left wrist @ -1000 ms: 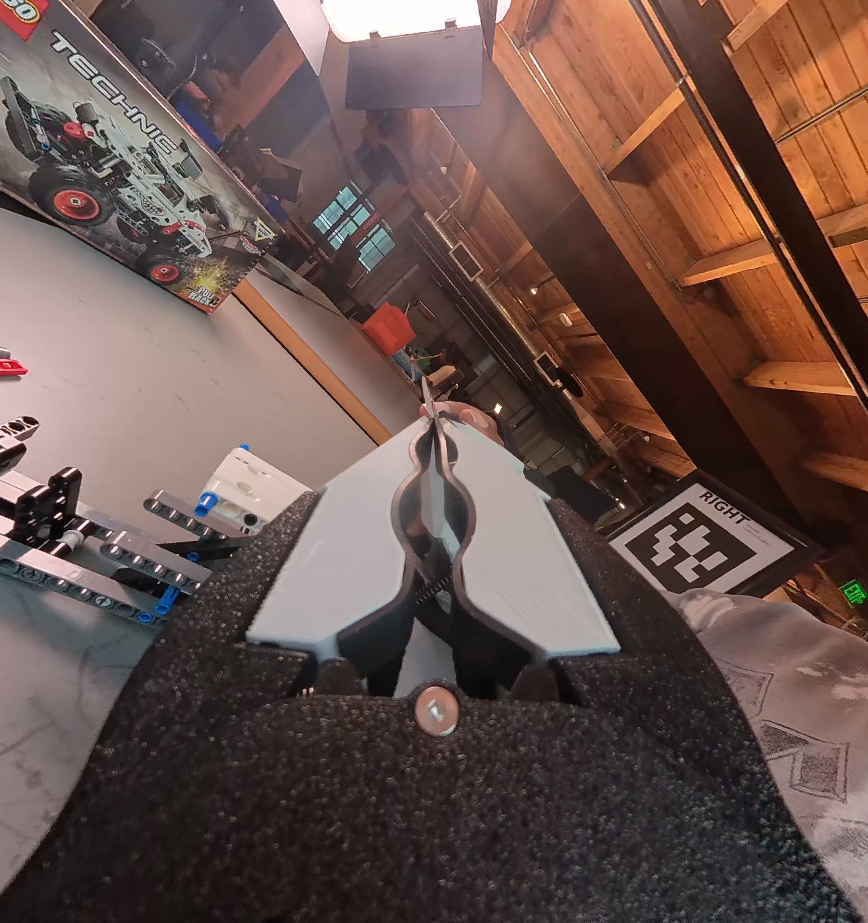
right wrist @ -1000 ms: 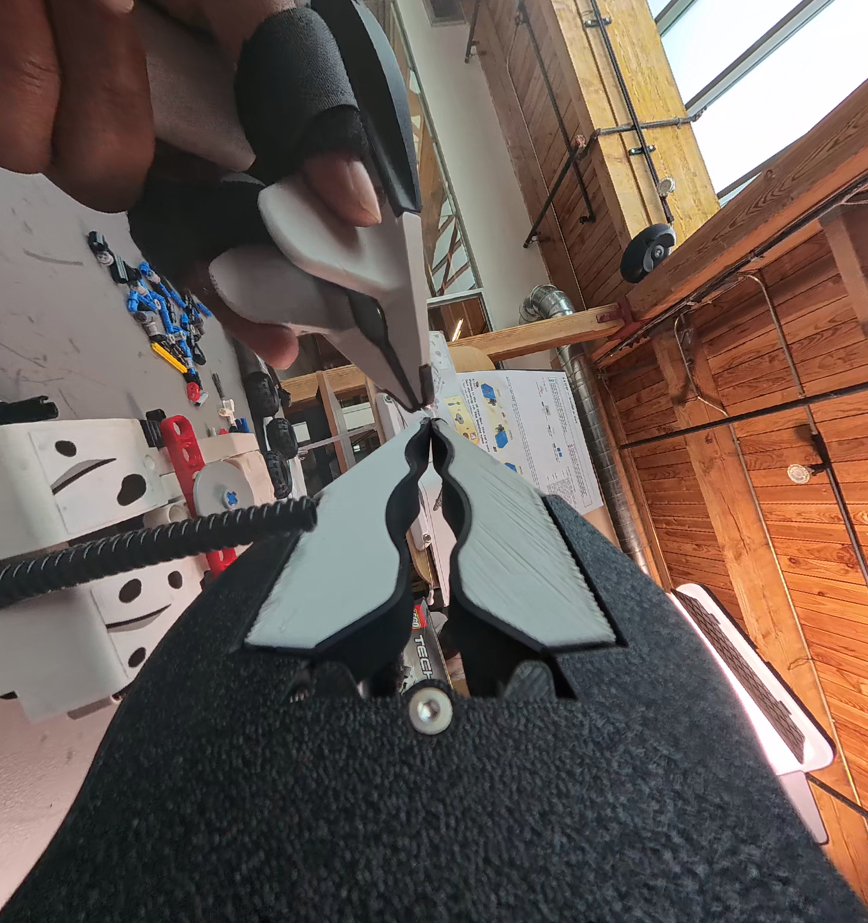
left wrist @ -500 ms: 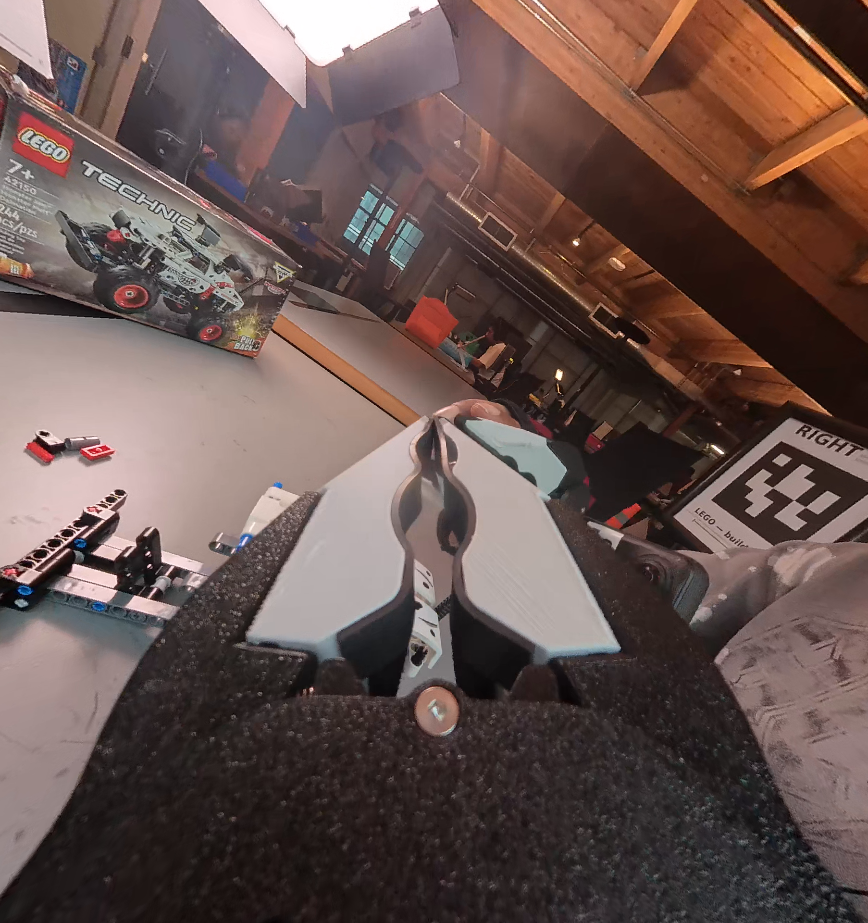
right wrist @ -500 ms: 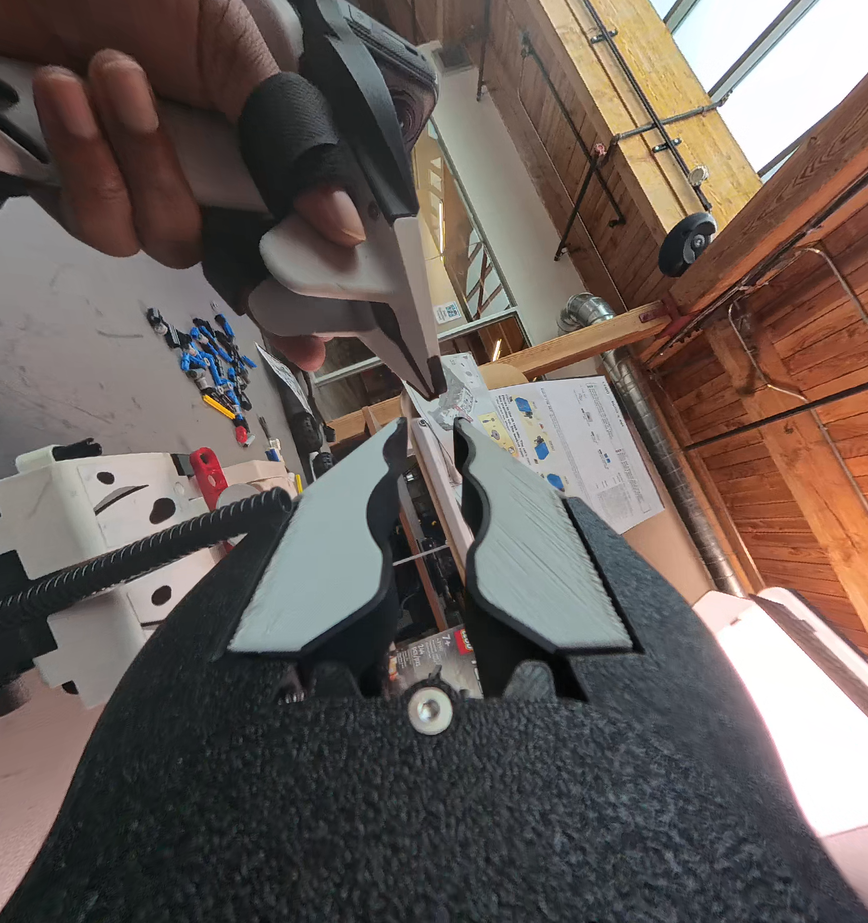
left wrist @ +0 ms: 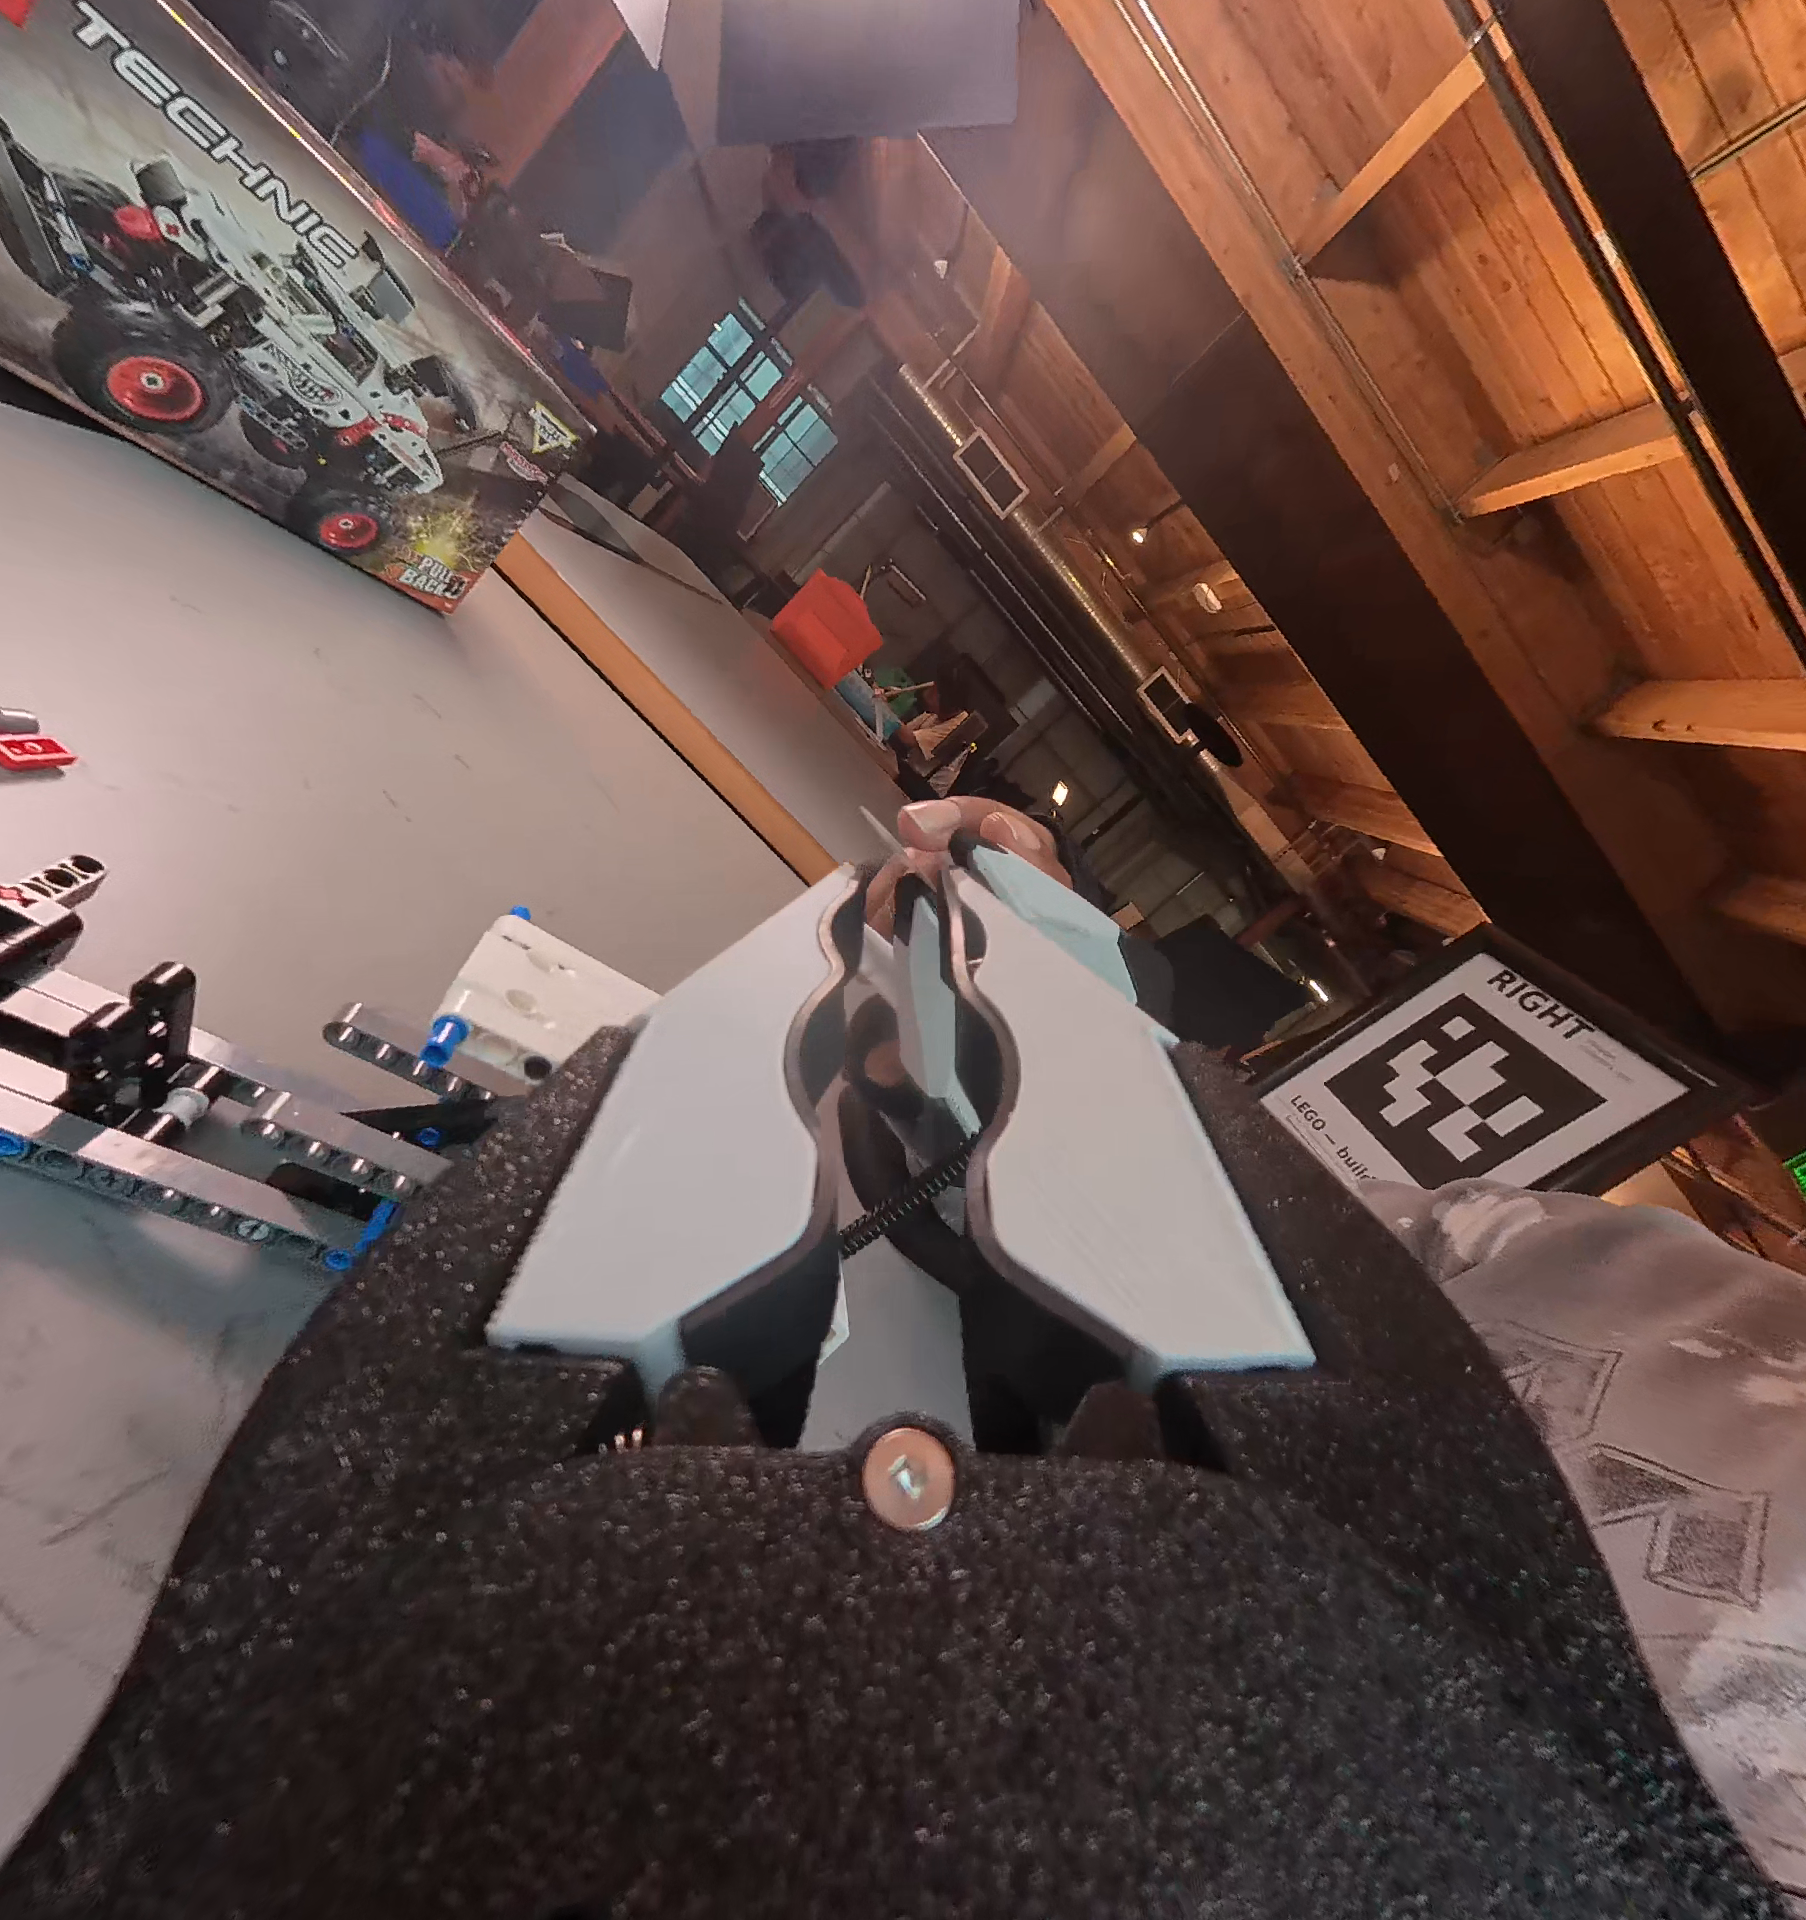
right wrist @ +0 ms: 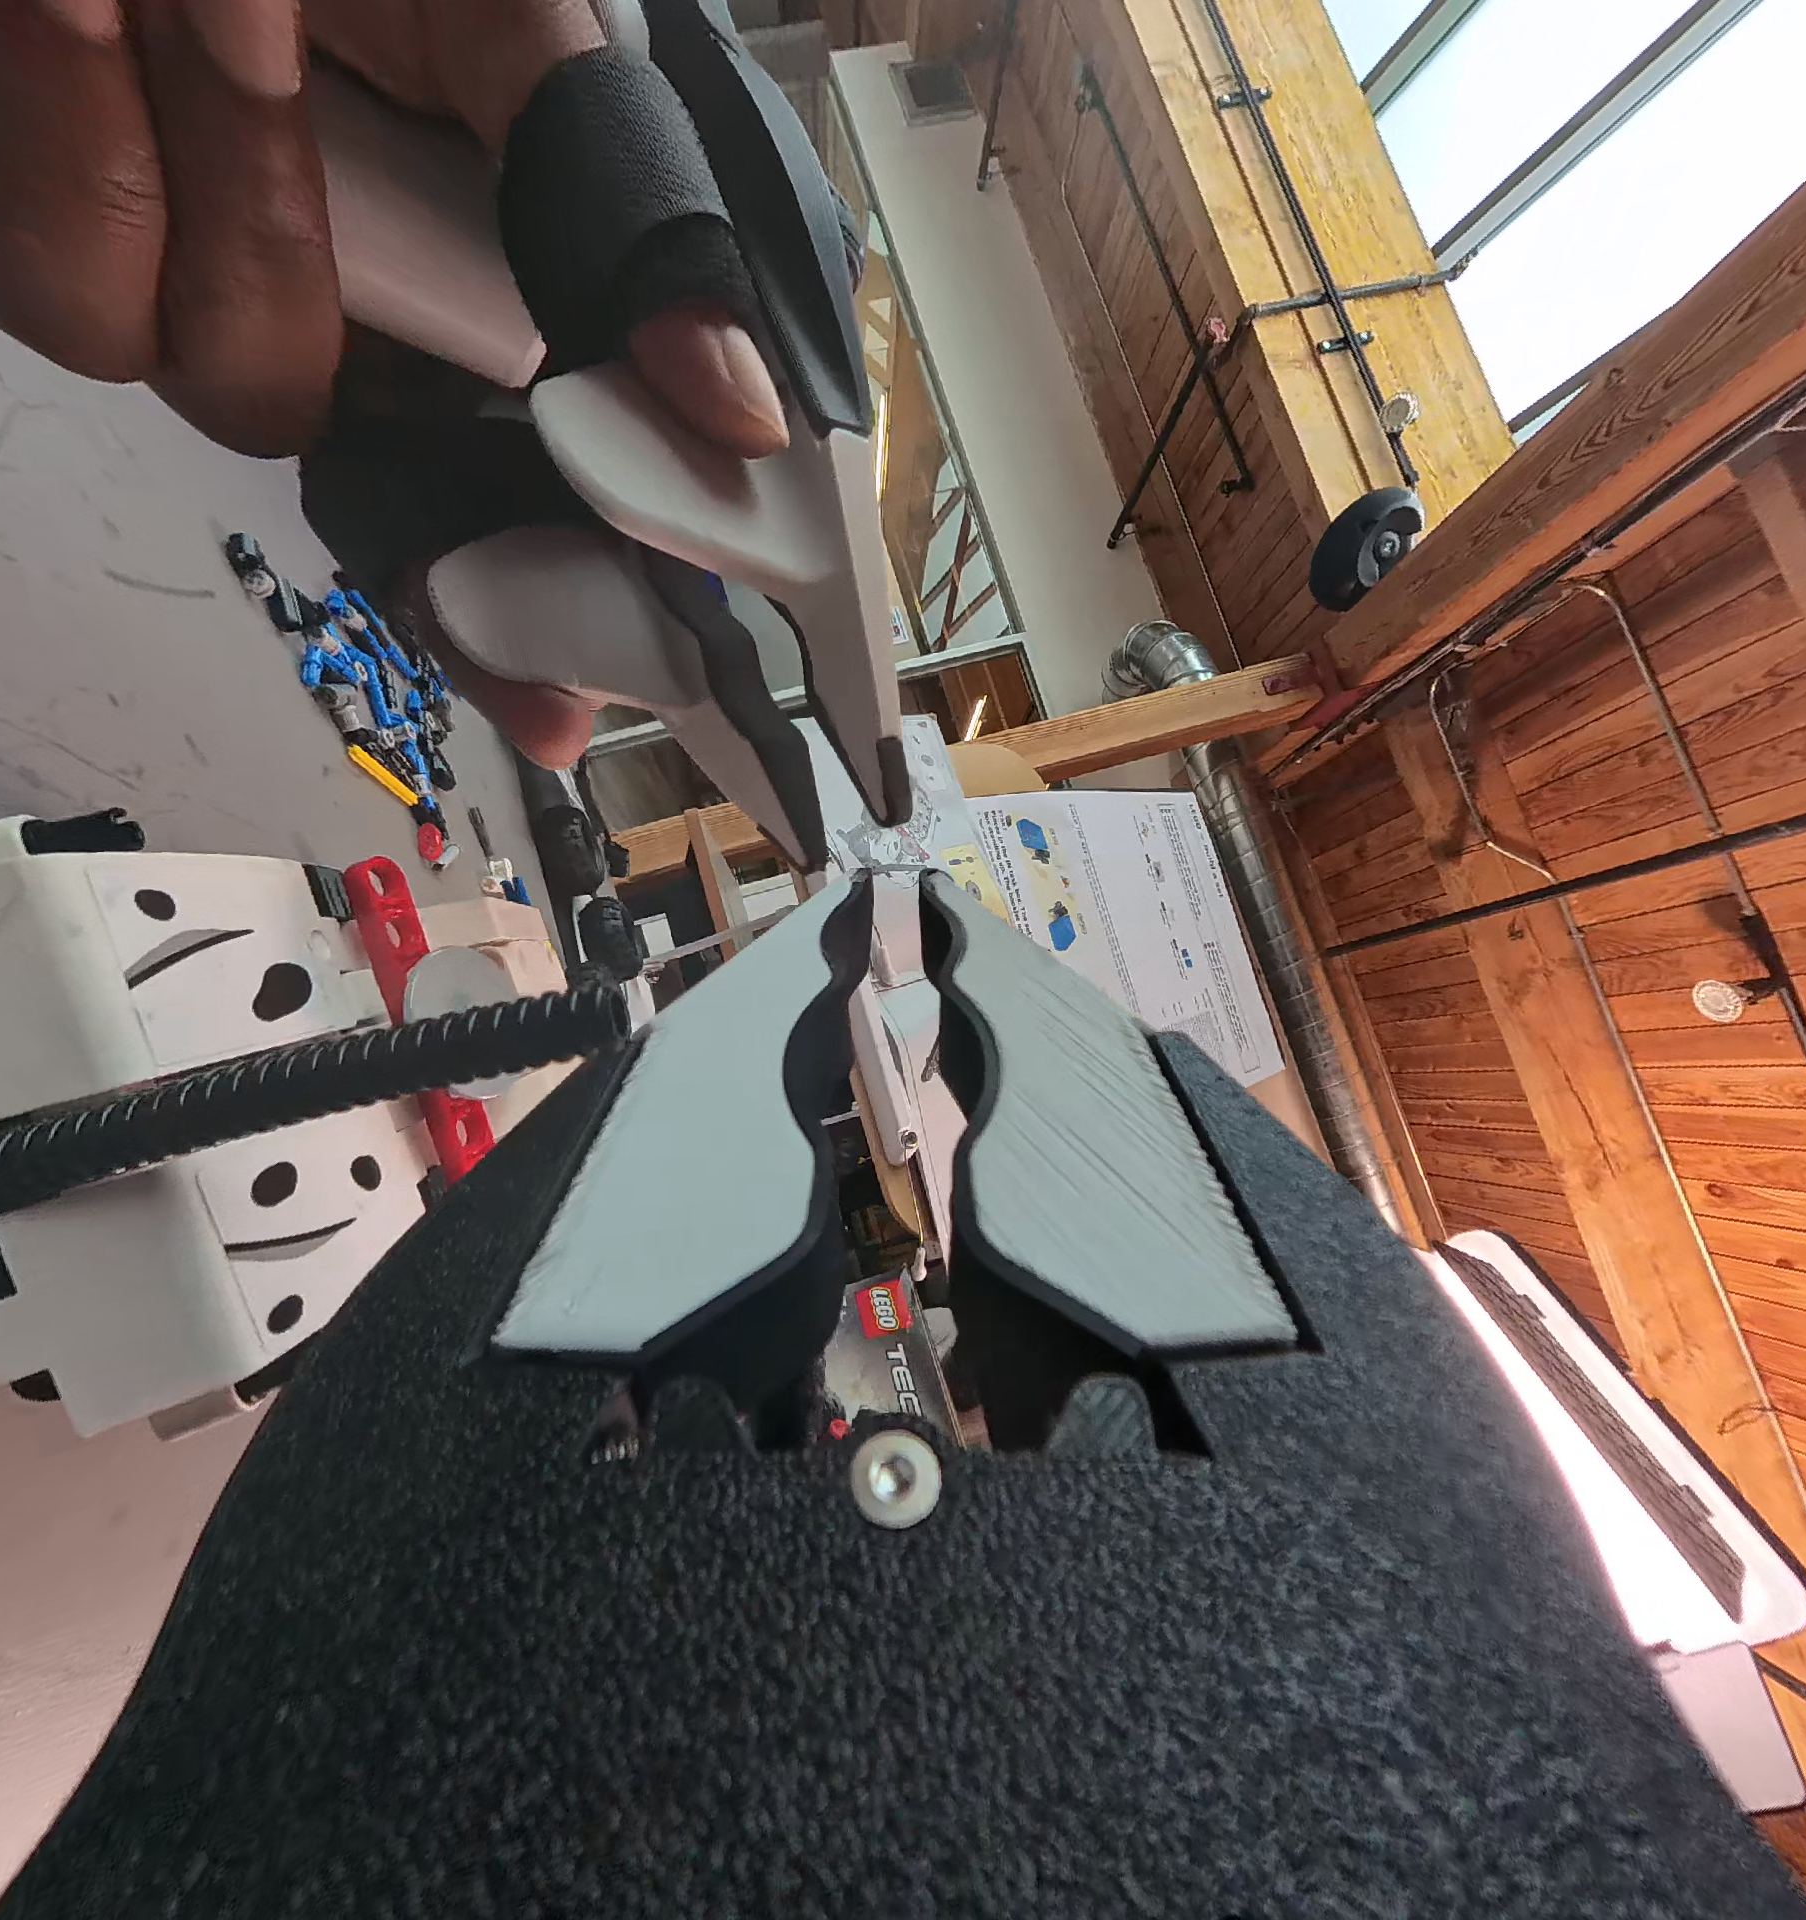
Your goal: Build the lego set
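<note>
My left gripper (left wrist: 904, 883) is held up above the table with its tips a little apart. It also shows in the right wrist view (right wrist: 849, 840), tip to tip with my right gripper (right wrist: 896, 881), which is narrowly open. A thin white strip (right wrist: 881, 997) shows in the right gripper's gap; I cannot tell whether it is held. A black and grey beam chassis (left wrist: 151, 1122) with blue pins lies at the left. A white spotted body assembly (right wrist: 151, 1039) with a black ribbed hose (right wrist: 255, 1081) and a red beam (right wrist: 400, 935) sits beside the right gripper.
The set's box (left wrist: 203, 312) stands at the table's back. A red plate (left wrist: 26, 750) and a pile of small blue and black parts (right wrist: 359, 675) lie loose. An instruction sheet (right wrist: 1117, 914) stands behind, a laptop (right wrist: 1605, 1475) at right, and a marker sign (left wrist: 1460, 1081).
The right gripper's fingers were together one second ago and now stand narrowly apart. The left gripper's tips have also parted, and its view has swung and tilted.
</note>
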`<state>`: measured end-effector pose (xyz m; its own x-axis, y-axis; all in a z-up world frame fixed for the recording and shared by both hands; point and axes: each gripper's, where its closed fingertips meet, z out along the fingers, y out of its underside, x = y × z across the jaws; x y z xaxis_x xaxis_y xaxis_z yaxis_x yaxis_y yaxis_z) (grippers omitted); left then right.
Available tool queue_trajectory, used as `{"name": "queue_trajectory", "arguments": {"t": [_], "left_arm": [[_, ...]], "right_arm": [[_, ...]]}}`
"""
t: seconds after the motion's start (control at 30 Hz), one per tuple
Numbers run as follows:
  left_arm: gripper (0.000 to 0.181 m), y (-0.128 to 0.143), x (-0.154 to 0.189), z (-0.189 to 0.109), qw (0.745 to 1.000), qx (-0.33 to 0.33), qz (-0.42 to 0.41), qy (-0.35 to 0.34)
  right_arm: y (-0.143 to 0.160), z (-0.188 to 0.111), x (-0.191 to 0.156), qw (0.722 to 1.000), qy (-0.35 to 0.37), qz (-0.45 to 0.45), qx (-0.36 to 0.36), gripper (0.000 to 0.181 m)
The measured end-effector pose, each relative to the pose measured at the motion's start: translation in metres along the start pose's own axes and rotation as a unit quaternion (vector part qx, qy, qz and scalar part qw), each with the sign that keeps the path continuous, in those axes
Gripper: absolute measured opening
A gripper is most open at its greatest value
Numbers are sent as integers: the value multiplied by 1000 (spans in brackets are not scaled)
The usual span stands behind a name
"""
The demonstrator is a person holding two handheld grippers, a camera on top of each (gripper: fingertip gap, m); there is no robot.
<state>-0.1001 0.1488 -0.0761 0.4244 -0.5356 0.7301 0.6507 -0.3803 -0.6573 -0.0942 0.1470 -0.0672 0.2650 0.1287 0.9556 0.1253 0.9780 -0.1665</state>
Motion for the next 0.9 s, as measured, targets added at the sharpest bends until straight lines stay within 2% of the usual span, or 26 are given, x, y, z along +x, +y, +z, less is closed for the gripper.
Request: {"name": "queue_trajectory", "arguments": {"t": [0.07,0.27,0.4,0.47,0.53,0.57,0.63,0.67,0.7,0.8,0.9], "left_arm": [[0,2,-1,0,1000,-2,0,0],[0,-1,-1,-1,999,0,34,-14],[0,-8,2,-6,996,3,86,-25],[0,-9,6,-7,991,-7,129,-30],[0,-8,10,-7,985,-21,166,-31],[0,-7,13,-6,982,-28,185,-32],[0,-3,18,-5,975,-40,218,-29],[0,-2,19,-4,971,-45,233,-29],[0,1,21,-3,968,-51,244,-29],[0,7,23,0,964,-65,257,-27],[0,11,22,2,965,-74,250,-24]], "right_arm": [[-1,0,-1,1000,-1,-5,0,8],[-2,1,-3,1000,-4,-3,2,10],[0,0,-3,999,-21,45,3,19],[1,0,-3,990,-44,130,9,23],[0,1,-9,957,-108,269,14,27],[-1,0,-11,925,-145,351,18,31],[-4,-2,-8,843,-200,497,34,34],[-8,-5,-5,803,-227,549,48,33],[-7,-6,-1,775,-231,586,54,32],[-9,-11,7,728,-250,633,79,13],[-11,-14,5,711,-270,644,84,10]]}}
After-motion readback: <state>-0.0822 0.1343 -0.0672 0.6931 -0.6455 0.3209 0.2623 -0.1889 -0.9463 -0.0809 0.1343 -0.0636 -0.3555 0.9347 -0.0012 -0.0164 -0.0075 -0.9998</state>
